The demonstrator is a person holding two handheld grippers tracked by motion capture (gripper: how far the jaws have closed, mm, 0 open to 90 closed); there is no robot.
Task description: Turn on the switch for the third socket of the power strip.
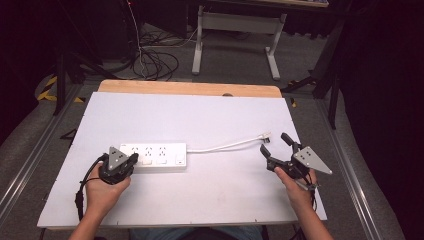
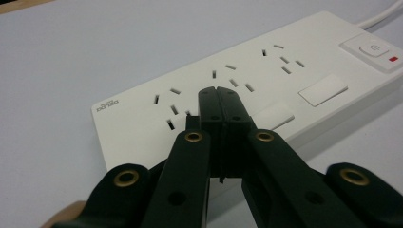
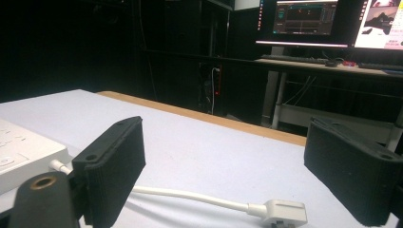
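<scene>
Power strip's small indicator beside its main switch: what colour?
Red, on the white power strip; the indicator shows best in the left gripper view.

White counter with a wooden far edge. Beyond it, a white-legged desk on grey floor, tangled black cables to its left. Lit monitors and keyboard on that desk.

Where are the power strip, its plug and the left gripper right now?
power strip (image 1: pixel 159 154), high view, middle of its white top face.
plug (image 3: pixel 285 212), right gripper view, white plug body at the cable's end.
left gripper (image 2: pixel 222 102), left gripper view, tips of its closed jaws over the strip.
</scene>
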